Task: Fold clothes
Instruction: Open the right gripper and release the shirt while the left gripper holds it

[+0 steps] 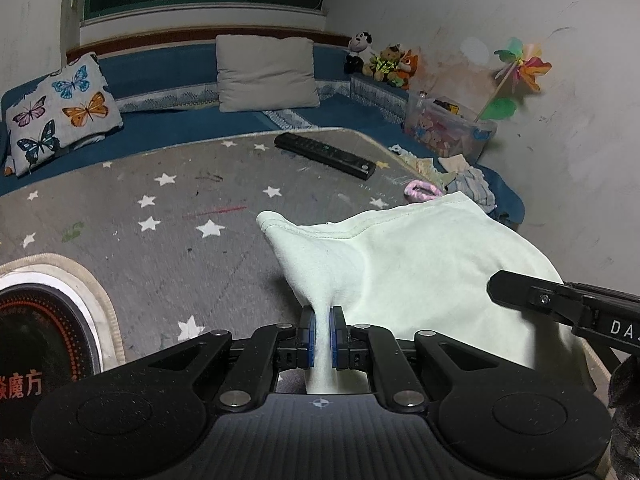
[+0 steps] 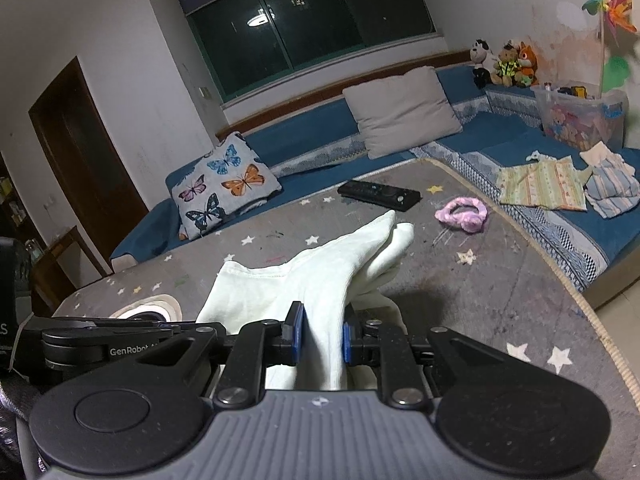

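- The left gripper [image 1: 322,334] is pinching a bunched fold of the pale green garment [image 1: 420,264] between its blue pads.
- The right gripper [image 2: 320,338] is clamping another thick fold of it.
- Beyond, the cloth is draping onto the star-patterned mat [image 1: 160,208], near the black remote [image 1: 325,155].

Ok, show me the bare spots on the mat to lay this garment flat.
Both the left gripper and right gripper clamp the garment. Widest bare mat: left of it, between the butterfly pillow, remote and round device. Crowded on the right: pink headband and clothes.
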The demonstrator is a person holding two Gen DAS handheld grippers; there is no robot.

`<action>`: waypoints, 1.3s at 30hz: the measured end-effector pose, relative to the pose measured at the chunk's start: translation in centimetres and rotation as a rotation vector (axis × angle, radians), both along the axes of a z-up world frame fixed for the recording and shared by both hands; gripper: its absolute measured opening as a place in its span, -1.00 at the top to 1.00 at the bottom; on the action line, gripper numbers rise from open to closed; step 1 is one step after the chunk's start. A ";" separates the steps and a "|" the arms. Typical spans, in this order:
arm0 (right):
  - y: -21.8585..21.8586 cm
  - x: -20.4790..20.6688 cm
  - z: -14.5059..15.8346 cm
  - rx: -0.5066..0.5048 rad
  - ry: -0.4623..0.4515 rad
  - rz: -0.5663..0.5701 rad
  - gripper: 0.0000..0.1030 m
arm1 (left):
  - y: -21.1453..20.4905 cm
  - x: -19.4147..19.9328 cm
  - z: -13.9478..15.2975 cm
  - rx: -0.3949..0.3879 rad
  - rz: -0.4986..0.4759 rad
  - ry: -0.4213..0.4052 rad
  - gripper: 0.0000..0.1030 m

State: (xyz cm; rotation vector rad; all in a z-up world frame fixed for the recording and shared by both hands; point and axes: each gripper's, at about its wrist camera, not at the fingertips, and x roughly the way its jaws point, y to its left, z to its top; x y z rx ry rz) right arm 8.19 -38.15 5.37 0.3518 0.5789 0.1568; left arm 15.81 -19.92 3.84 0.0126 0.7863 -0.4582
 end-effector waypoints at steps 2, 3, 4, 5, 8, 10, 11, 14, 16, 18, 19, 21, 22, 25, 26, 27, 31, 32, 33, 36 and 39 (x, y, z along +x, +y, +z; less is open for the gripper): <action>0.0 0.2 -0.5 0.003 0.013 0.002 0.67 | 0.0 0.2 -0.5 0.005 0.002 0.012 0.85; 0.0 0.3 -0.7 0.005 0.020 0.003 0.67 | 0.0 0.3 -0.8 0.008 0.003 0.018 0.85; 0.0 0.5 -1.0 0.007 0.027 0.004 0.67 | 0.0 0.3 -1.0 0.011 0.004 0.023 0.85; 0.0 0.6 -1.2 0.008 0.034 0.005 0.66 | 0.0 0.4 -1.2 0.014 0.005 0.029 0.85; -0.1 0.9 -2.2 0.017 0.060 0.004 0.65 | 0.0 0.5 -1.8 0.024 0.007 0.043 0.85; -0.2 1.0 -2.9 0.019 0.080 0.001 0.62 | 0.0 0.6 -2.2 0.030 0.006 0.049 0.85; -0.2 1.1 -3.2 0.015 0.089 -0.002 0.56 | 0.0 0.6 -2.3 0.033 0.006 0.050 0.85; -0.3 1.2 -3.7 0.005 0.110 -0.014 0.50 | 0.0 0.6 -2.6 0.036 0.005 0.055 0.85; -0.5 1.2 -4.0 -0.009 0.118 -0.024 0.49 | 0.0 0.6 -2.7 0.039 0.006 0.056 0.85; -0.5 1.1 -3.9 -0.029 0.118 -0.035 0.46 | 0.0 0.6 -2.8 0.041 0.006 0.056 0.85; -0.5 1.0 -3.7 -0.040 0.111 -0.043 0.45 | 0.0 0.5 -2.8 0.042 0.006 0.054 0.84; -0.5 0.7 -3.2 -0.058 0.090 -0.053 0.45 | 0.0 0.5 -2.9 0.045 0.005 0.052 0.84; -0.5 0.6 -2.9 -0.066 0.076 -0.056 0.45 | 0.0 0.4 -2.9 0.047 0.004 0.052 0.84; 0.1 0.1 -2.0 -0.079 0.032 -0.044 0.44 | 0.0 0.4 -3.0 0.048 0.004 0.051 0.84; 0.3 0.1 -1.9 -0.083 0.024 -0.035 0.44 | 0.0 0.4 -3.0 0.048 0.004 0.051 0.84; 0.6 0.0 -1.9 -0.087 0.016 -0.027 0.43 | 0.0 0.5 -3.0 0.047 0.004 0.052 0.84; 2.0 -0.1 -2.2 -0.108 0.006 0.018 0.43 | 0.2 0.4 -3.1 0.049 0.002 0.052 0.84; 2.2 -0.1 -2.4 -0.110 0.011 0.024 0.43 | 0.3 0.4 -3.2 0.049 0.002 0.053 0.84; 2.4 -0.1 -2.7 -0.112 0.016 0.029 0.44 | 0.4 0.3 -3.2 0.049 0.001 0.053 0.84; 2.7 -0.4 -2.8 -0.166 0.018 -0.027 0.44 | 0.5 0.3 -3.3 0.045 0.000 0.056 0.84; 2.5 -0.8 -2.2 -0.188 0.001 -0.076 0.43 | 0.6 0.3 -3.3 0.045 -0.002 0.054 0.84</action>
